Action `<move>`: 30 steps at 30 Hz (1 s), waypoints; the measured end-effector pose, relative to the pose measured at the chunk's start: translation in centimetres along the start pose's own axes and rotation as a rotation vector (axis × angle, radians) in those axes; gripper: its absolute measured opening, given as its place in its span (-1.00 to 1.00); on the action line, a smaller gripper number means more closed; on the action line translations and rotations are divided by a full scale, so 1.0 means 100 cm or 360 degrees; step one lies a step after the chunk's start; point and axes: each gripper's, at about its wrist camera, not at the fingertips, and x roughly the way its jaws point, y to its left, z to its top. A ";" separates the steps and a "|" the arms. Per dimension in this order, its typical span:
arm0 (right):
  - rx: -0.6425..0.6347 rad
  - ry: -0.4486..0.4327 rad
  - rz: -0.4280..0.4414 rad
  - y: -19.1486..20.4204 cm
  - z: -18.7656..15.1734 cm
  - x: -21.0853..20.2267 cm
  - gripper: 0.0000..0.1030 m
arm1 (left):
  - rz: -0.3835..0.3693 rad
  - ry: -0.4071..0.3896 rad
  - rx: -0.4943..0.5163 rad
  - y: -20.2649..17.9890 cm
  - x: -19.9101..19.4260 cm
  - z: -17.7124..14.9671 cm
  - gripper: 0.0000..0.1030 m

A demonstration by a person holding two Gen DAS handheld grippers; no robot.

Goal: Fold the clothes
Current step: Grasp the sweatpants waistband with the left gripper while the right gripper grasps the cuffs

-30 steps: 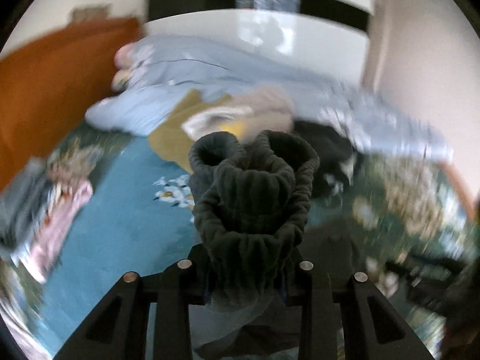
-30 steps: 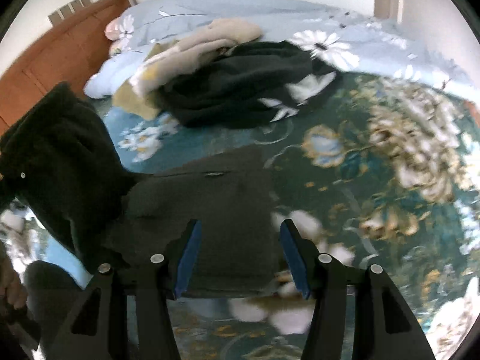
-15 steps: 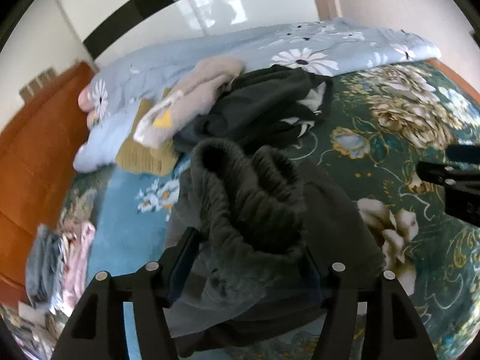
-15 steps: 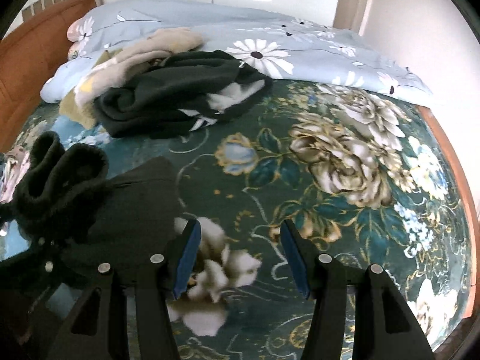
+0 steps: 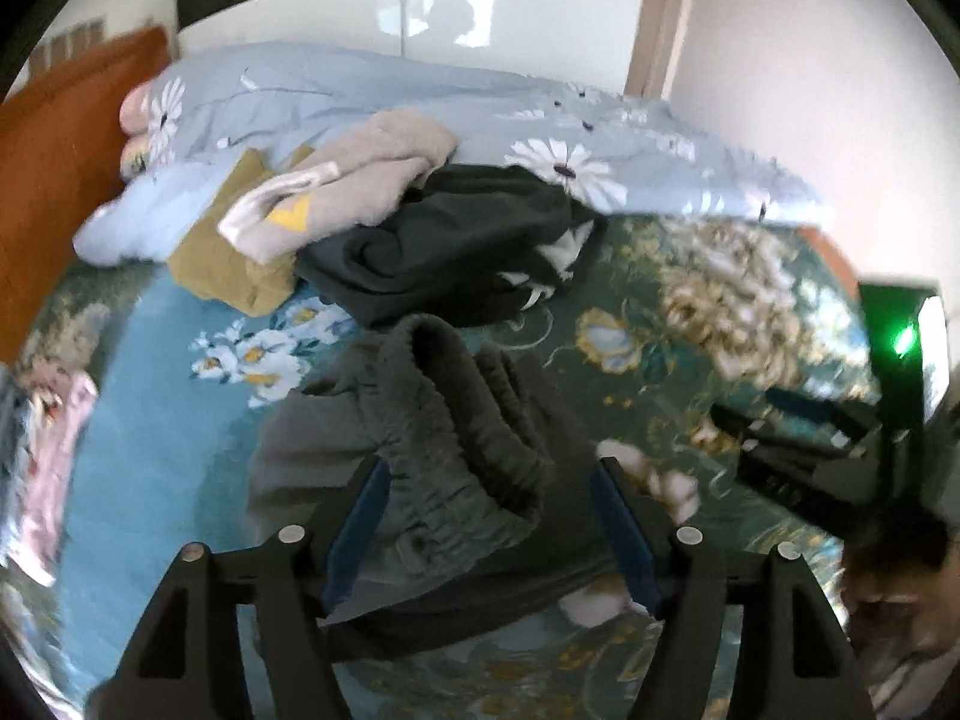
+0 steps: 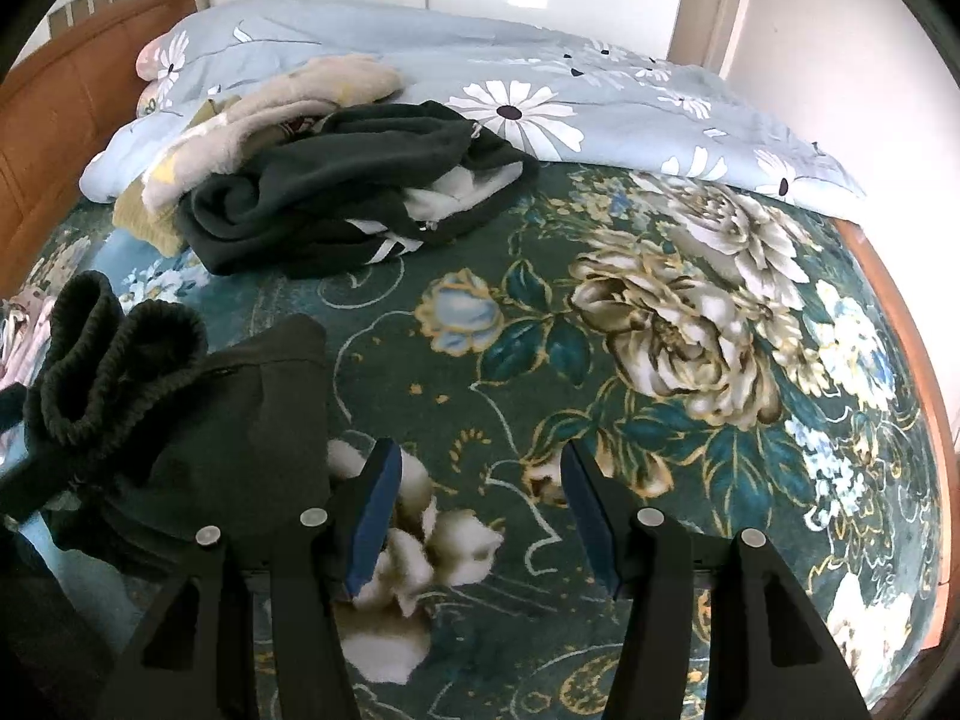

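Floral bedspread (image 6: pixel 690 324); dark trousers (image 5: pixel 456 450) bunched, waistband ribbed; left jaws just opening, right released.

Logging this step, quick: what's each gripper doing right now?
Left gripper: just opened, dark grey garment loose between its fingers.
Right gripper: open, empty.
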 end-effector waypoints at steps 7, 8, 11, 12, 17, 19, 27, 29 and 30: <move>-0.0013 -0.0017 0.0008 0.000 0.001 -0.002 0.10 | 0.0130 -0.0016 -0.0065 0.017 0.003 0.002 0.48; -0.0017 -0.0018 0.0009 0.001 0.002 -0.002 0.10 | 0.0180 -0.0003 -0.0085 0.024 0.007 0.001 0.52; -0.0016 -0.0014 0.0048 0.000 0.002 -0.001 0.10 | 0.0169 0.0043 -0.0255 0.049 0.018 -0.002 0.64; -0.0004 -0.0009 0.0087 -0.001 0.001 0.000 0.10 | 0.0130 0.0036 -0.0324 0.056 0.017 -0.002 0.64; 0.0328 0.0157 0.0578 -0.026 -0.001 0.016 0.11 | -0.0074 -0.0054 -0.0435 0.065 0.000 -0.001 0.62; 0.0415 0.0182 0.0689 -0.028 -0.002 0.019 0.11 | -0.0156 -0.0114 -0.0434 0.066 -0.010 0.001 0.62; 0.0210 0.0155 0.1086 0.033 0.010 0.005 0.40 | 0.0414 0.0070 -0.0503 0.104 0.024 -0.010 0.63; 0.0157 0.0122 0.1145 0.053 0.014 0.001 0.40 | 0.0400 0.0149 -0.0534 0.109 0.038 -0.019 0.63; 0.0127 0.0099 0.1164 0.063 0.017 -0.001 0.40 | 0.0373 0.0179 -0.0567 0.110 0.042 -0.024 0.63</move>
